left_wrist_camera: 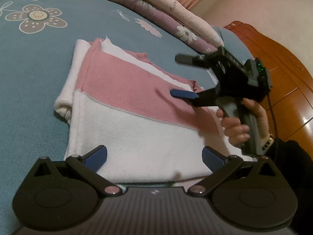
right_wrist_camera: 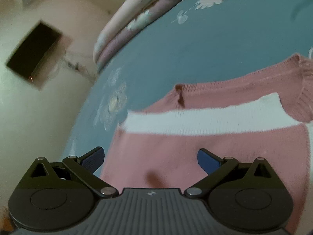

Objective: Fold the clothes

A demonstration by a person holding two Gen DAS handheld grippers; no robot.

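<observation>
A pink and white knitted sweater (left_wrist_camera: 125, 101) lies on the blue flowered bedsheet (left_wrist_camera: 35, 74), already folded into a rough rectangle, with a rolled white sleeve end sticking out at its 9 o'clock side. The knit looks soft and finely ribbed, in broad pink and white bands, with ribbed pink edging at the far end.

The left gripper (left_wrist_camera: 154, 156) hovers over the near white band with its 2 blue-padded fingers spread wide and nothing between them, probably poised to press or pinch the near hem.

At 3 o'clock in the left view, a person's hand (left_wrist_camera: 242, 121) holds the right gripper (left_wrist_camera: 181, 76) by its grey handle, angled across the pink band. Its fingers are also splayed apart and empty; the lower one seems to rest on or just above the knit, though blur makes contact uncertain.

A quilt (left_wrist_camera: 176, 9) in pink and purple florals lies bunched along the far side, at 12 o'clock.
</observation>
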